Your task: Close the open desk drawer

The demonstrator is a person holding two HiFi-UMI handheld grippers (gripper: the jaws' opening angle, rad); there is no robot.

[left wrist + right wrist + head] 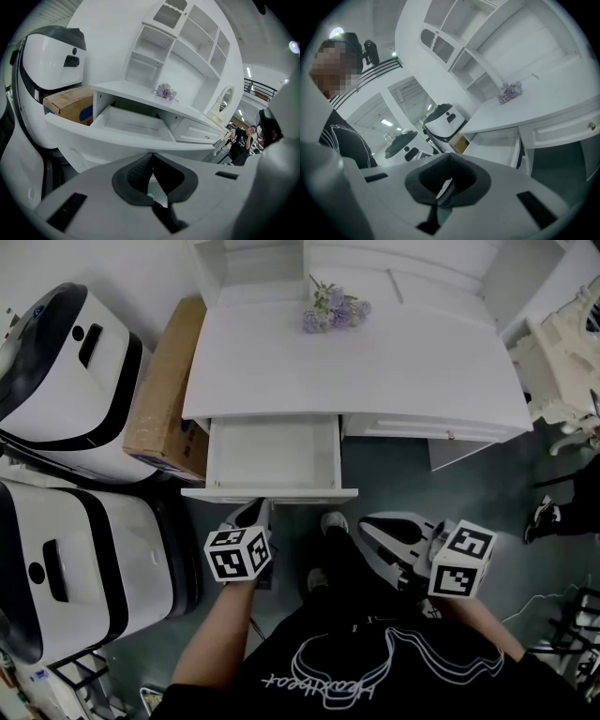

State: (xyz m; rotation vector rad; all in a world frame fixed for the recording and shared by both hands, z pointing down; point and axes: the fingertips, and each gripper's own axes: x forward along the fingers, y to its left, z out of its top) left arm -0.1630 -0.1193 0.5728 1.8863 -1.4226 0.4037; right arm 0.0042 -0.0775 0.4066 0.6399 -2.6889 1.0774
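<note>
The white desk has its left drawer pulled out and empty, its front panel facing me. My left gripper is shut with nothing in it, its tips just short of the drawer front, near the middle. In the left gripper view the drawer fills the space right above the shut left gripper. My right gripper hangs lower and to the right, below the desk edge, also shut and empty. The right gripper view shows the right gripper with the drawer farther off.
A cardboard box leans against the desk's left side. Two big white machines stand at the left. Purple flowers lie on the desktop. A closed drawer is right of the open one. A person stands at the right.
</note>
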